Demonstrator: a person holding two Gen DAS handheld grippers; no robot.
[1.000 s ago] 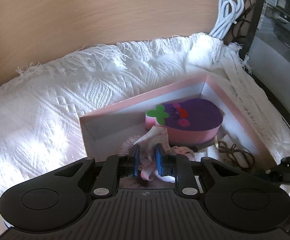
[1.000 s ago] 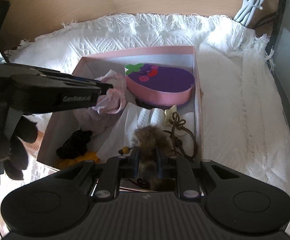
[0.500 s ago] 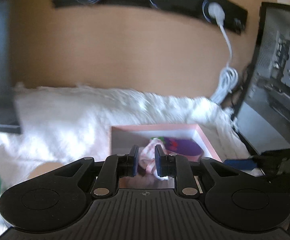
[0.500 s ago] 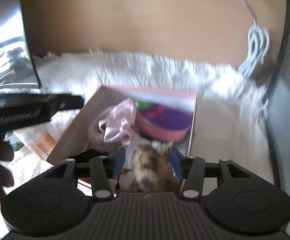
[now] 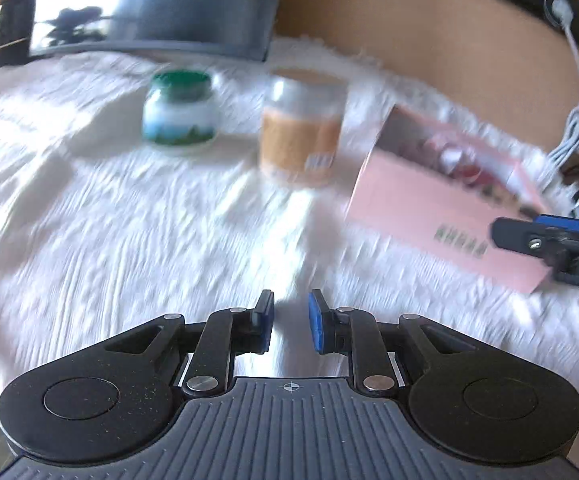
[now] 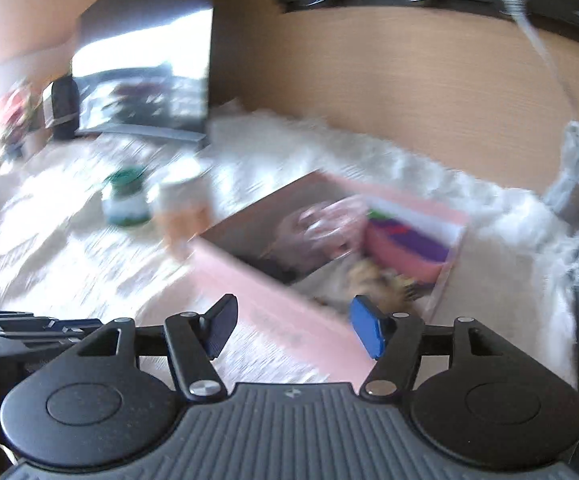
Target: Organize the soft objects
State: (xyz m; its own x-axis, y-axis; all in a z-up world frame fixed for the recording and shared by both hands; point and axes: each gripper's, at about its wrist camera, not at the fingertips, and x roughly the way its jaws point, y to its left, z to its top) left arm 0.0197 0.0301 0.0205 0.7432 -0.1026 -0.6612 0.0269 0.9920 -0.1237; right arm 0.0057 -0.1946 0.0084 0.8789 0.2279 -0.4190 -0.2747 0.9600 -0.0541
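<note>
Now both empty, left gripper (image 5: 291, 322) jaws narrowly apart, right gripper (image 6: 295, 330) jaws just opened wide; soft items sit in pink box (image 6: 273, 292); fast swing risks clipping jars (image 5: 301, 128).

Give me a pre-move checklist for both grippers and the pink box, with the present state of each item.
1. Left gripper empty: ok, nothing between its pads.
2. Right gripper empty: ok, its jaws have just been opening and nothing sits between them.
3. Furry brown toy inside the pink box: ok.
4. Pink cloth bundle in the box: ok.
5. Green-lidded jar and orange-labelled jar upright: ok, both stand on the white cloth.
6. More soft items left outside the box: cannot tell, the views are blurred.
</note>
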